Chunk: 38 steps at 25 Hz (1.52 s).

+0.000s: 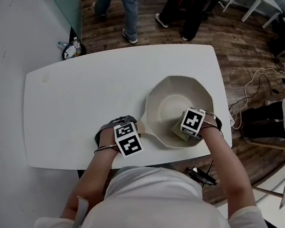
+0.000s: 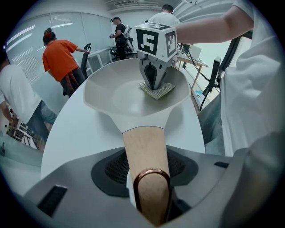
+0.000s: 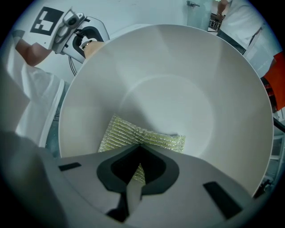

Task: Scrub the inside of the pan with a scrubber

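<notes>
On the white table (image 1: 63,100) the cream pan (image 1: 181,93) is sitting at the near right, its wooden handle (image 2: 143,147) pointing left. The left gripper (image 2: 149,187) is clamping that handle, while the right gripper (image 3: 136,176) is pinching the scrubber (image 3: 129,133) against the pan's near inner wall

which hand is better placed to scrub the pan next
Right. The right gripper is shut on the scrubber, down against the pan inside wall. The left gripper is shut on the handle, steadying it.

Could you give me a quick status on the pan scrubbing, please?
Left gripper shut on pan handle. Right gripper shut on scrubber, inside pan. Nothing obstructing.
</notes>
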### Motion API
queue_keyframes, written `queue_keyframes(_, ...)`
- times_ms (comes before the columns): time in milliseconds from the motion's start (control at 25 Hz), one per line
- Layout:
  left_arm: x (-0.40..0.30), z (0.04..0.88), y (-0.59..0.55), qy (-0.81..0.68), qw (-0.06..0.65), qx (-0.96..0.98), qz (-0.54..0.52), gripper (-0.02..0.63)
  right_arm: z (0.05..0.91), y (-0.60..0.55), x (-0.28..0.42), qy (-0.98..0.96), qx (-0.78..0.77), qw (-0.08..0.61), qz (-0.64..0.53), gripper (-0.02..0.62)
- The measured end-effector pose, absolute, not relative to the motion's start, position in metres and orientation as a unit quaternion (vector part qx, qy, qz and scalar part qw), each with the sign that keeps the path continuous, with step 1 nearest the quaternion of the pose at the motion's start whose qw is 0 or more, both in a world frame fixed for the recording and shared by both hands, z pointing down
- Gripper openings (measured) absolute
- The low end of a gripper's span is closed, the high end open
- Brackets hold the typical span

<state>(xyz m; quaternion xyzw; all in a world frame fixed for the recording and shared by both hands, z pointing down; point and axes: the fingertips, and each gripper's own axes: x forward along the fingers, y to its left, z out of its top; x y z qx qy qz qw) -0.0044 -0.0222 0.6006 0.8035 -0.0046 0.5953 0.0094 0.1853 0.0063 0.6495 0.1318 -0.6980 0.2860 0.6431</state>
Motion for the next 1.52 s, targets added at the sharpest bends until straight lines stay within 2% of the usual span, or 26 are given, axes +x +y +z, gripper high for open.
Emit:
queue_keyframes(400, -0.005, 0.602, -0.022, 0.001, 0.006, 0.803, 0.596, 0.199, 0.648, -0.022, 0.198, -0.7, 0.176, 0.64, 0.262, 0.021)
queue_keyframes(720, -0.002, 0.605, -0.021, 0.006, -0.005, 0.8, 0.6, 0.196, 0.645, -0.057, 0.206, -0.724, 0.281, 0.571, 0.267, 0.021)
queue_keyframes(1080, -0.006, 0.604, -0.022, 0.003, -0.014, 0.798, 0.602, 0.196, 0.641, -0.092, 0.184, -0.758, 0.342, 0.494, 0.252, 0.021)
queue_keyframes(1520, -0.006, 0.6, -0.023, -0.005, -0.028, 0.808, 0.589, 0.198, 0.64, -0.096, 0.162, -0.775, 0.344, 0.468, 0.248, 0.021)
